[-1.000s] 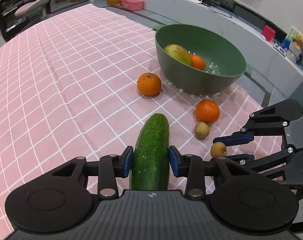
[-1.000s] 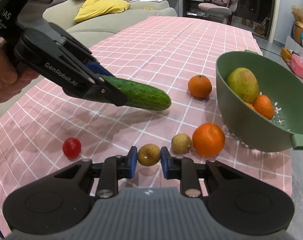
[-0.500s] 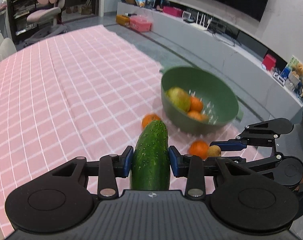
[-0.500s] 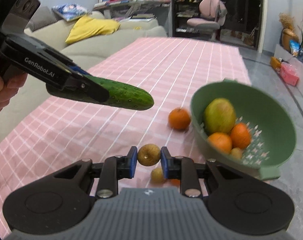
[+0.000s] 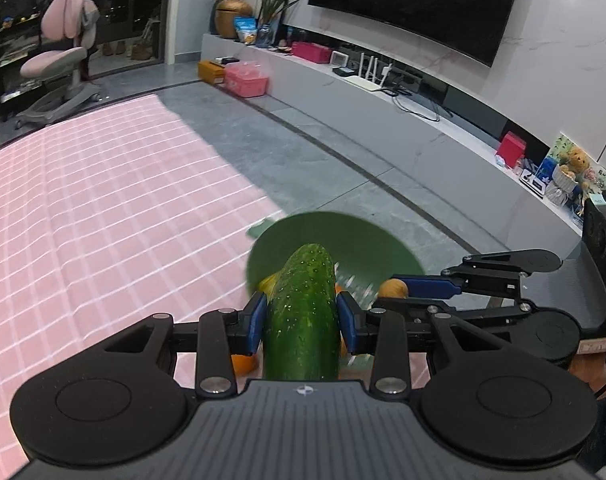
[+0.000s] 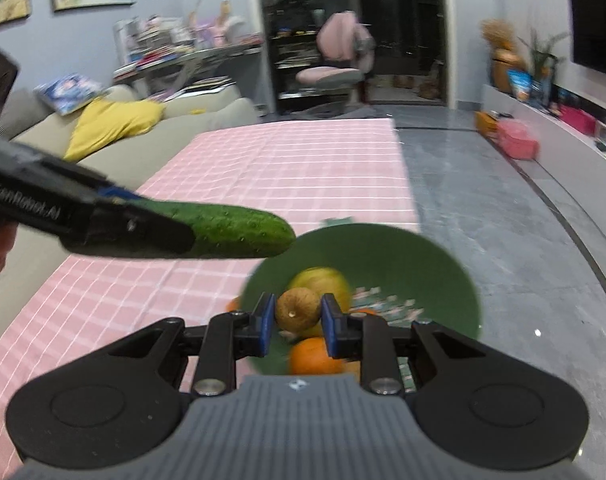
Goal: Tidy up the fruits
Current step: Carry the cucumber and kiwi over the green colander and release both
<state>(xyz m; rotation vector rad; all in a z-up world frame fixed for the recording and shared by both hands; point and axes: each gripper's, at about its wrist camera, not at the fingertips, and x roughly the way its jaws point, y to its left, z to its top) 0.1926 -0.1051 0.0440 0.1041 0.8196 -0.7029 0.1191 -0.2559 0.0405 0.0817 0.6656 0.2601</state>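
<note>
My left gripper [image 5: 301,320] is shut on a dark green cucumber [image 5: 303,308], held high with its tip over the green bowl [image 5: 355,240]. The cucumber also shows in the right wrist view [image 6: 231,232]. My right gripper [image 6: 297,318] is shut on a small brown round fruit [image 6: 297,308], held above the green bowl [image 6: 423,268]. The bowl holds a yellow-green mango [image 6: 323,280] and an orange [image 6: 315,356]. The right gripper with its brown fruit [image 5: 393,289] shows to the right in the left wrist view.
The pink checked tablecloth [image 5: 83,220] covers the table to the left. An orange [image 5: 243,364] lies on the cloth beside the bowl, below the left gripper. The grey floor [image 6: 503,220] lies past the table's right edge.
Both grippers have risen with their loads and moved over the bowl. The bowl now sits lower and nearer in both views.
</note>
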